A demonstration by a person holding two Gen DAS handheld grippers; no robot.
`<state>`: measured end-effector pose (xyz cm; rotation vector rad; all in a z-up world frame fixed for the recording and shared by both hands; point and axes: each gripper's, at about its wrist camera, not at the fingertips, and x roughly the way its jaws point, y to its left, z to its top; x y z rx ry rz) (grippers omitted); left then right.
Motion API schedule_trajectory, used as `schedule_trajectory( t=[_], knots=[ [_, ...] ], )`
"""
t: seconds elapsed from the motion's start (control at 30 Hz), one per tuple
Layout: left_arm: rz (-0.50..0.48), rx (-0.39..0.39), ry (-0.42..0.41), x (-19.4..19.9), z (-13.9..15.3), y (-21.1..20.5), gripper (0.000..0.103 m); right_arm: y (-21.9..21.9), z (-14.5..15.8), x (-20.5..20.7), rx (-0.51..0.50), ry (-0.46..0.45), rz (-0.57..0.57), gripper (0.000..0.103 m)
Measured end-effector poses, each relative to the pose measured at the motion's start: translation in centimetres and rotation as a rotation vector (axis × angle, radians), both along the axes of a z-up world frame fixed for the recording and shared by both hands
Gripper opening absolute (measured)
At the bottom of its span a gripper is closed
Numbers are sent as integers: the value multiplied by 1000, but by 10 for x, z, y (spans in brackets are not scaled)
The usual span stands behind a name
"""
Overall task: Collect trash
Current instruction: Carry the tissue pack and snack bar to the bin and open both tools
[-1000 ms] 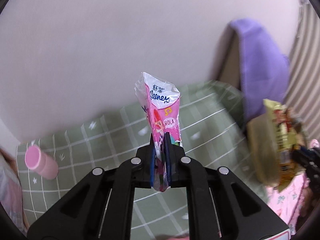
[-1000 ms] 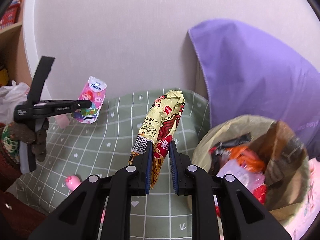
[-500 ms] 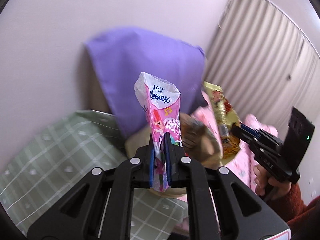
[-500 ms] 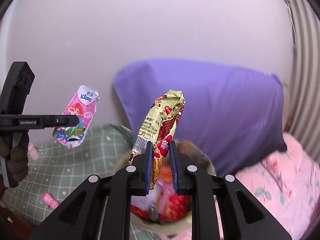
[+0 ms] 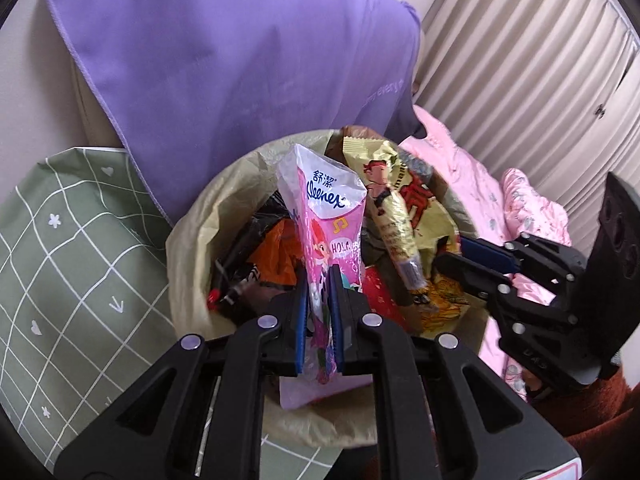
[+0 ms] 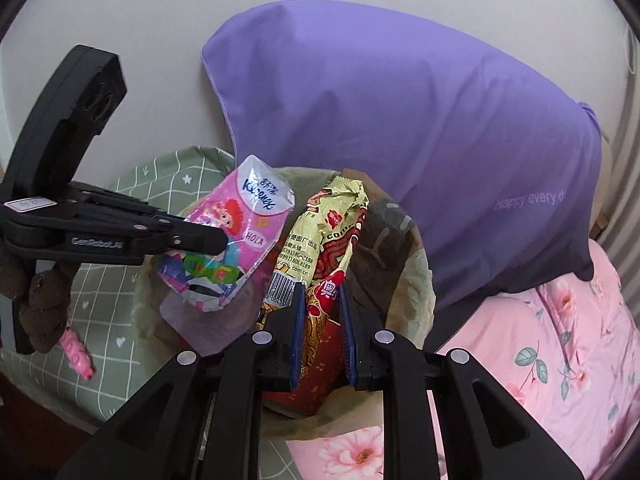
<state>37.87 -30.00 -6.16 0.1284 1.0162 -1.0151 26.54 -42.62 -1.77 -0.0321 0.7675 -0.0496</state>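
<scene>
Left gripper point(image 5: 319, 280): blue pads clamped on the lower part of a pink Kleenex tissue packet point(image 5: 332, 216), which stands upright over the bin opening
Right gripper point(image 6: 320, 312): pads nearly closed, pinching a yellow-and-red crinkled noodle wrapper point(image 6: 332, 240) near its barcode end; wrapper rises upright above the bin
Bin: round trash bin lined with a beige plastic bag point(image 5: 192, 232), already holding black, orange and red wrappers; both held items hang over its mouth, just beside each other
Hand: dark knitted glove point(image 6: 40, 304) around the left gripper's handle
Surroundings: green grid-patterned sheet point(image 5: 72, 248) to the bin's left, purple cloth point(image 6: 400, 120) draped behind it, pink floral bedding point(image 6: 560, 340) to its right
Small pink item point(image 6: 76, 350): lies on the green sheet; cannot tell what it is
</scene>
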Motion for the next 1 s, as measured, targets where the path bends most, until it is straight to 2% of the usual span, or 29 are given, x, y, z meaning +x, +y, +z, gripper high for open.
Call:
schedule_trajectory(
  t=[0.2,0.37,0.43,0.57,0.67,0.8,0.87,0.9,1.0],
  knots=[
    [51,27,14,-3,-6,-13,8,-17,0,-4,50,14,87,17],
    [77,4,55,-7,-8,0,8,-21,-3,-1,87,33,123,17],
    [87,-10,59,-8,-6,3,13,-22,-4,-2,99,29,119,17],
    [122,-40,62,-8,-2,14,26,-23,-8,-6,132,12,85,17],
    [159,-91,55,-10,7,28,40,-23,-6,-10,148,-6,59,19],
    [242,-149,-11,-22,27,61,52,-14,-3,-16,120,-17,41,38],
    [298,-174,-38,-34,37,82,60,-9,-2,-19,113,-30,25,44],
    [317,-178,-49,-39,39,90,62,-8,0,-20,128,-40,20,45],
    [389,-153,-111,-65,49,118,78,-5,5,-25,181,-57,-13,45]
  ],
)
